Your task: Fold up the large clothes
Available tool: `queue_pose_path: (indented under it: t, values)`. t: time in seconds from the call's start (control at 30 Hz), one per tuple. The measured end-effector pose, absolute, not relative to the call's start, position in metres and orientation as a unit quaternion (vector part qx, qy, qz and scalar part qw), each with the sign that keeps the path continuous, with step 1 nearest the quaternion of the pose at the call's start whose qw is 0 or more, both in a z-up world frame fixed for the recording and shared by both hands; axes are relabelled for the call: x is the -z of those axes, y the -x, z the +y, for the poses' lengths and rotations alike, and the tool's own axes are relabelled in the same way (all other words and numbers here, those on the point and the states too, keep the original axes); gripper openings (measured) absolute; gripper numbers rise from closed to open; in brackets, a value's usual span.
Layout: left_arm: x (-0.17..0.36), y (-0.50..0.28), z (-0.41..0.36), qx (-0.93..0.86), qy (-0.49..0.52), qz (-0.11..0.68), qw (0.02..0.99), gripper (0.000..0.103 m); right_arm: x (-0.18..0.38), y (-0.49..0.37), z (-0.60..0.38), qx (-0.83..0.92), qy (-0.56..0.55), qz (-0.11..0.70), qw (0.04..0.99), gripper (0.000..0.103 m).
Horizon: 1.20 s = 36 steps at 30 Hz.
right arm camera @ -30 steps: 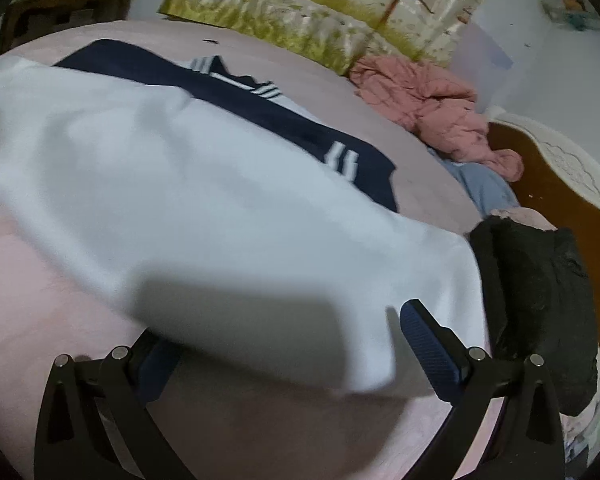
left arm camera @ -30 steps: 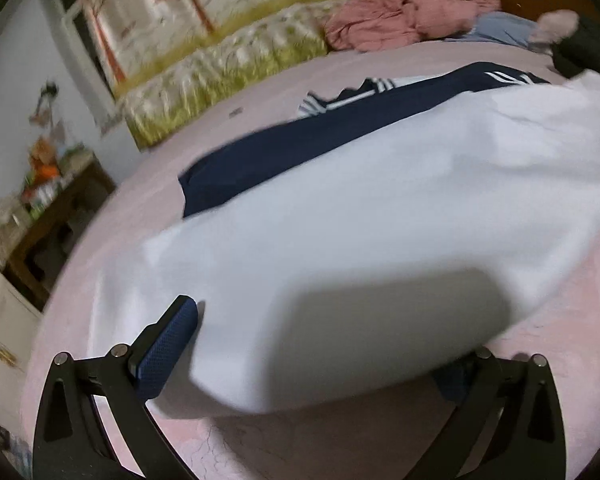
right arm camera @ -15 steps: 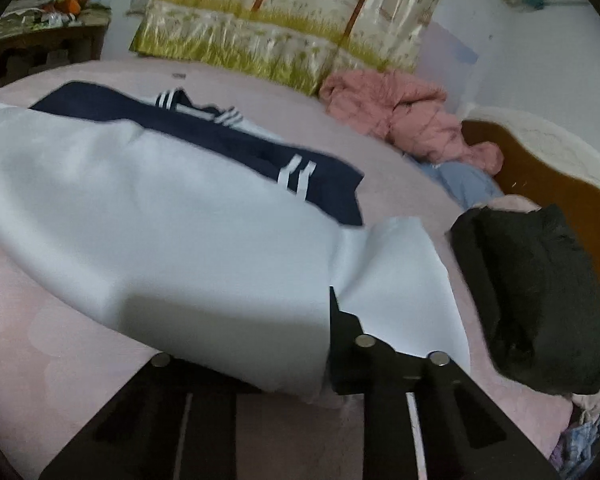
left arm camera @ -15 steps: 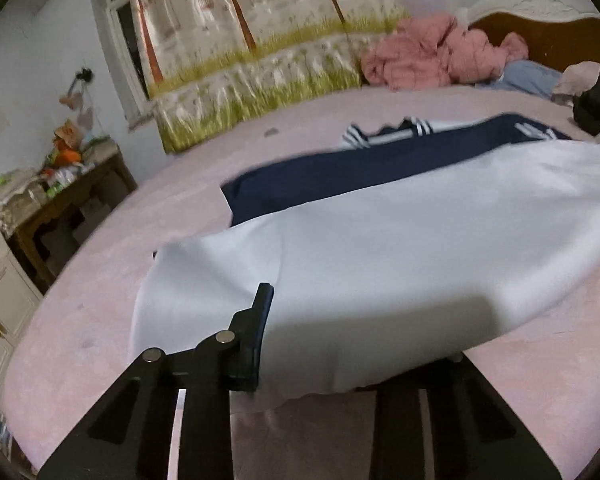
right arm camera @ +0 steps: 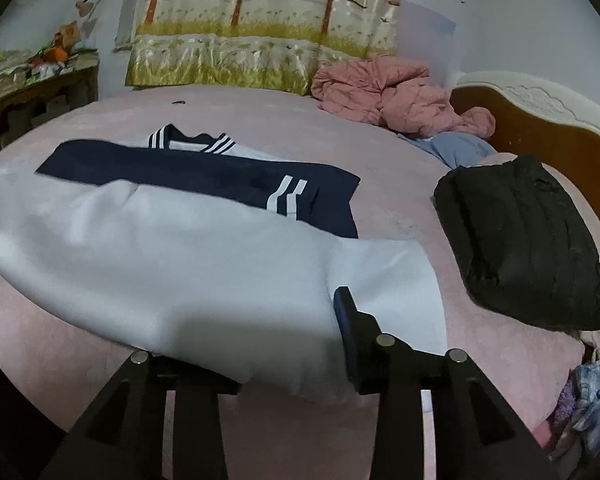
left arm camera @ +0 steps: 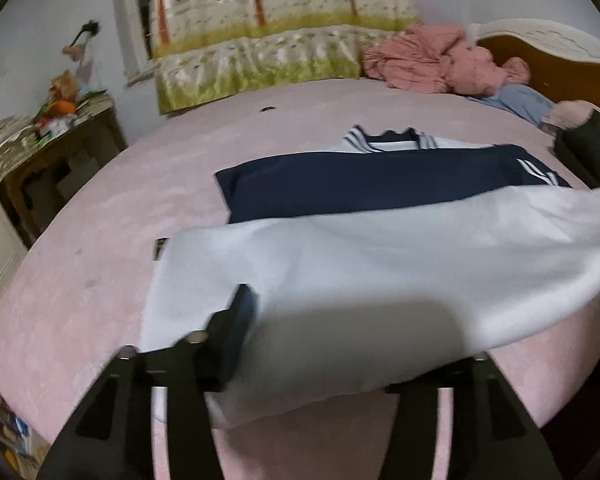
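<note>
- Wooden side table [left arm camera: 56, 152]: far left, against the wall, its top heaped with cluttered items.
- Patterned curtain [left arm camera: 268, 40]: hangs behind the bed, green band along its lower edge.
- Pink bed [left arm camera: 100, 240]: carries everything listed below.
- White and navy garment [left arm camera: 380, 264]: lies across the middle of the bed; navy striped part on the far side, white hem raised off the cover at the near edge.
- Left gripper [left arm camera: 352, 344]: at the hem's left corner; the white cloth lies between its jaws, which have just been opening. One dark finger [left arm camera: 240, 320] shows against the fabric, the other is hidden beneath it. Cannot tell whether it pinches.
- Right gripper [right arm camera: 268, 344]: at the hem's right corner; cloth between the jaws, which have likewise just been widening. One finger [right arm camera: 346, 320] rests against the fabric; the grip cannot be told.
- Pink quilt [right arm camera: 396, 92]: crumpled, far side, near the headboard [right arm camera: 548, 120].
- Blue cloth [right arm camera: 456, 148]: just beside the quilt.
- Black garment [right arm camera: 524, 240]: folded, right of the white garment, apart from it.
</note>
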<state>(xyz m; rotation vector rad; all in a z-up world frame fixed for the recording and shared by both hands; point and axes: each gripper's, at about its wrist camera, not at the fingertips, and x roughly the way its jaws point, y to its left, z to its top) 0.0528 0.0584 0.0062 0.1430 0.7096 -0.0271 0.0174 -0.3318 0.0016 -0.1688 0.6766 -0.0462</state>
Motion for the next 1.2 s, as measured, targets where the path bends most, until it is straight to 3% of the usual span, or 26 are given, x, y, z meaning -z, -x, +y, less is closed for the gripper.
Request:
queue_pose_path:
  t: [0.1,0.17,0.43,0.63,0.87,1.0,1.07,1.13,1.17,1.2]
  values:
    - [-0.007,-0.051,0.063,0.023,-0.052,0.338,0.939,0.054,-0.002,-0.014,-0.335,0.023,0.083,0.327,0.941,0.04]
    - [-0.013,-0.05,0.058,0.032,-0.066,0.33,0.941,0.042,-0.006,-0.015,-0.332,0.023,0.093,0.318,0.943,0.039]
    - [-0.069,-0.122,0.056,0.071,-0.098,0.315,0.941,0.037,-0.065,-0.092,-0.328,0.001,0.074,0.279,0.958,0.025]
    - [-0.062,-0.229,0.073,0.115,-0.072,0.392,0.91,0.034,-0.053,-0.199,-0.331,-0.027,0.063,0.342,0.937,0.02]
    - [-0.011,-0.321,0.074,0.125,-0.067,0.508,0.85,0.032,-0.028,-0.288,-0.326,-0.062,0.083,0.404,0.909,0.019]
    - [0.006,-0.339,0.072,0.122,-0.071,0.515,0.846,0.034,-0.002,-0.327,-0.322,-0.068,0.112,0.452,0.882,0.02]
    - [0.005,-0.337,0.068,0.117,-0.086,0.491,0.859,0.04,0.005,-0.335,-0.325,-0.066,0.113,0.465,0.875,0.026]
    - [-0.001,-0.33,0.065,0.107,-0.11,0.458,0.876,0.051,0.003,-0.327,-0.332,-0.042,0.124,0.455,0.881,0.055]
    - [-0.005,-0.325,0.066,0.092,-0.112,0.451,0.881,0.06,-0.002,-0.32,-0.337,-0.021,0.134,0.439,0.888,0.062]
    - [-0.013,-0.319,0.068,0.083,-0.104,0.442,0.887,0.061,-0.006,-0.315,-0.341,-0.018,0.138,0.436,0.889,0.071]
